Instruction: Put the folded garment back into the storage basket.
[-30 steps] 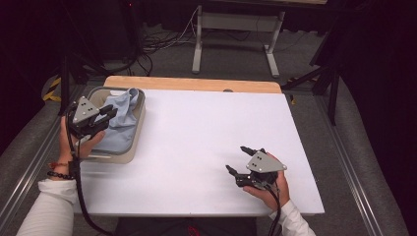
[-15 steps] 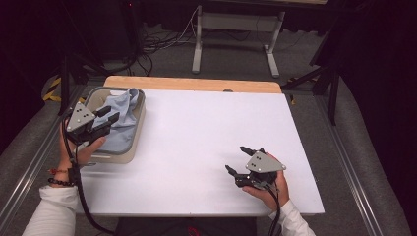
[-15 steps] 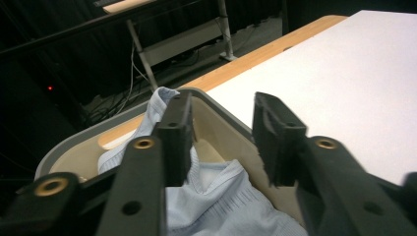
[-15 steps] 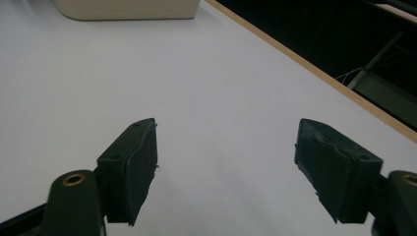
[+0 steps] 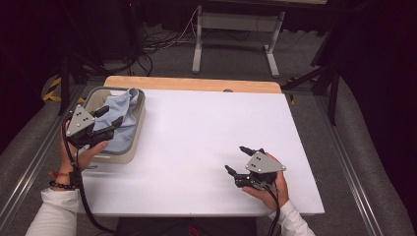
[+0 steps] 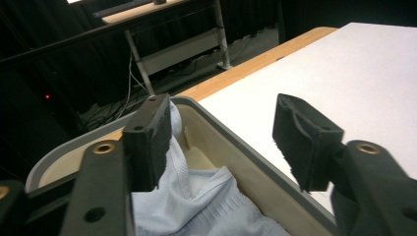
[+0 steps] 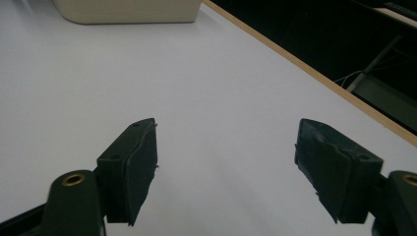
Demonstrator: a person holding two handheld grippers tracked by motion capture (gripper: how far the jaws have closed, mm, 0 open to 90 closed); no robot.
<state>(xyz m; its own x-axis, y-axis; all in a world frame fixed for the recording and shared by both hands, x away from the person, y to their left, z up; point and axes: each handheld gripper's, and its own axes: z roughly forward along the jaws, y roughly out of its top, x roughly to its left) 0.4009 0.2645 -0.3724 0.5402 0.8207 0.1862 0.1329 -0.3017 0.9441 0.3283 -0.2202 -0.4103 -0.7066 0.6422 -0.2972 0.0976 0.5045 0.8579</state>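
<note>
At the near right of the white rectangular table top (image 5: 206,147), the right gripper (image 5: 242,160) rests low in the person's hand, its jaws spread wide with only bare table between them, pointing toward the far left.

Farther off at the left edge, the left gripper (image 5: 110,116) hovers over the beige oblong plastic tub with a grey rim (image 5: 129,150). Its jaws have just been opening and now stand well apart, pressing on nothing; in the left gripper view one pad (image 6: 150,142) sits just beside the cloth.

The crumpled pale blue cloth (image 5: 123,123) lies inside the tub, its long axis running along the tub from near to far, with one peak rising against the far right wall.
</note>
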